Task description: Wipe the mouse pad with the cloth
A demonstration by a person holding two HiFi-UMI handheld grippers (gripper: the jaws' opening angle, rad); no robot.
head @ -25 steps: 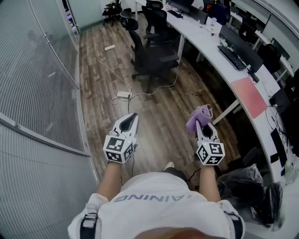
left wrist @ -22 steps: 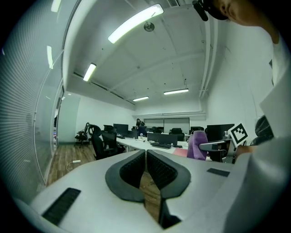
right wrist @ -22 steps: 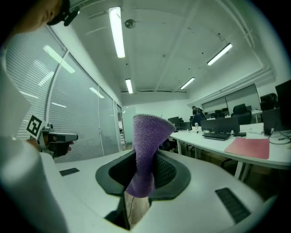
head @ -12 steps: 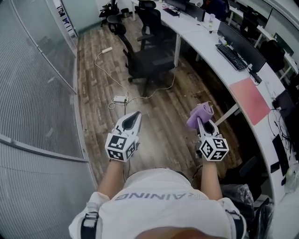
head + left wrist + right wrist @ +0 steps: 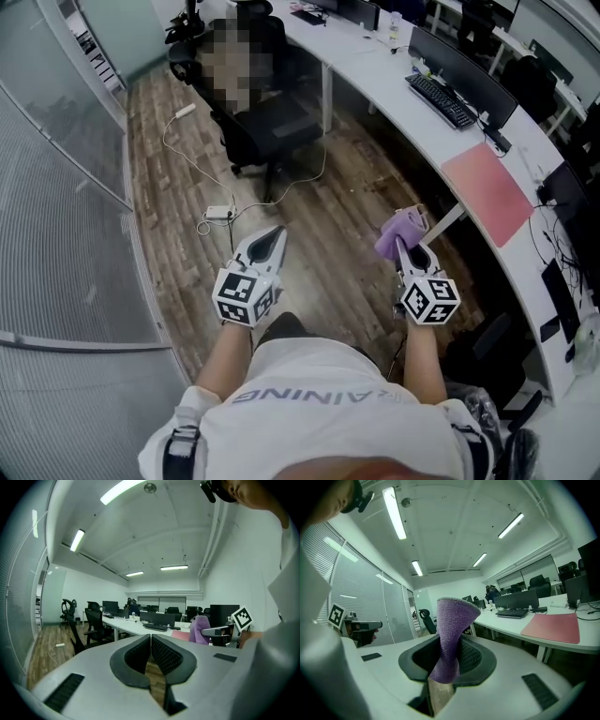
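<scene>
A pink mouse pad (image 5: 487, 192) lies on the long white desk (image 5: 394, 70) at the right; it also shows in the right gripper view as the mouse pad (image 5: 553, 626). My right gripper (image 5: 405, 240) is shut on a purple cloth (image 5: 398, 232), held in the air over the wooden floor short of the desk. The cloth (image 5: 451, 634) sticks up from between the jaws. My left gripper (image 5: 272, 234) hangs over the floor with its jaws closed and empty, the left gripper (image 5: 150, 641) showing nothing between its pads.
A black office chair (image 5: 267, 112) stands by the desk ahead. A white power strip (image 5: 221, 212) and cable lie on the floor. A keyboard (image 5: 441, 100) and monitors sit on the desk. A glass partition (image 5: 56, 187) runs along the left.
The view has shifted forward and right, so desk and mouse pad sit closer. Both grippers keep their pose, the right one still holding the cloth.
</scene>
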